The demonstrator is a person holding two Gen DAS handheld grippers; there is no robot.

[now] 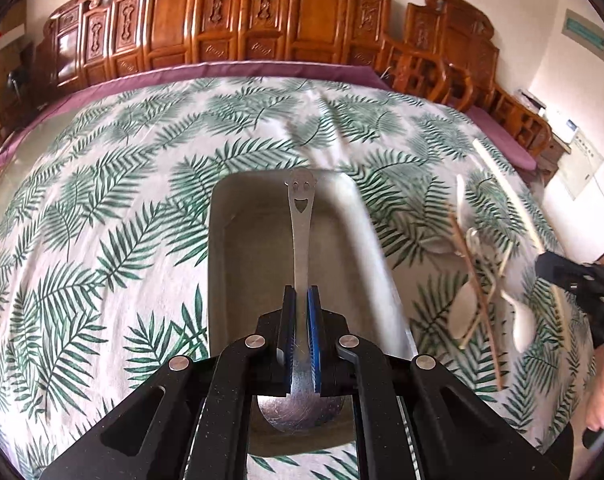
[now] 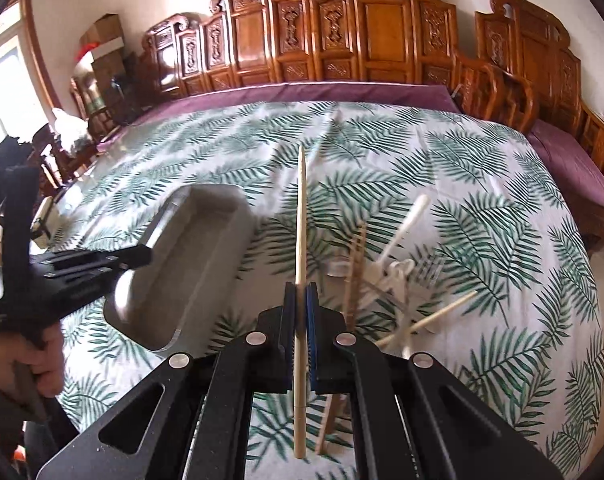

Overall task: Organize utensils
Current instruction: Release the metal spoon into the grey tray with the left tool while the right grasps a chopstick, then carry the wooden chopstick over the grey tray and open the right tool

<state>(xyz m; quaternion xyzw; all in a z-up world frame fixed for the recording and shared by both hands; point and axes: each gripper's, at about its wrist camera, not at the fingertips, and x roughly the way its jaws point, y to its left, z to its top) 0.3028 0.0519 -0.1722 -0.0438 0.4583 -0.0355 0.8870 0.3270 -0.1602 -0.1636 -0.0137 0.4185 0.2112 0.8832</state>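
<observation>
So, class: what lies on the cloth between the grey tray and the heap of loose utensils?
Nothing: in the right wrist view, only bare leaf-print cloth separates the tray from the heap of loose utensils.

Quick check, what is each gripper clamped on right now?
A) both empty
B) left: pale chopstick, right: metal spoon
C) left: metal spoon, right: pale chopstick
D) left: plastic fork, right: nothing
C. In the left wrist view the left gripper is shut on the smiley-handled metal spoon above the grey tray; in the right wrist view the right gripper is shut on the pale chopstick.
</observation>
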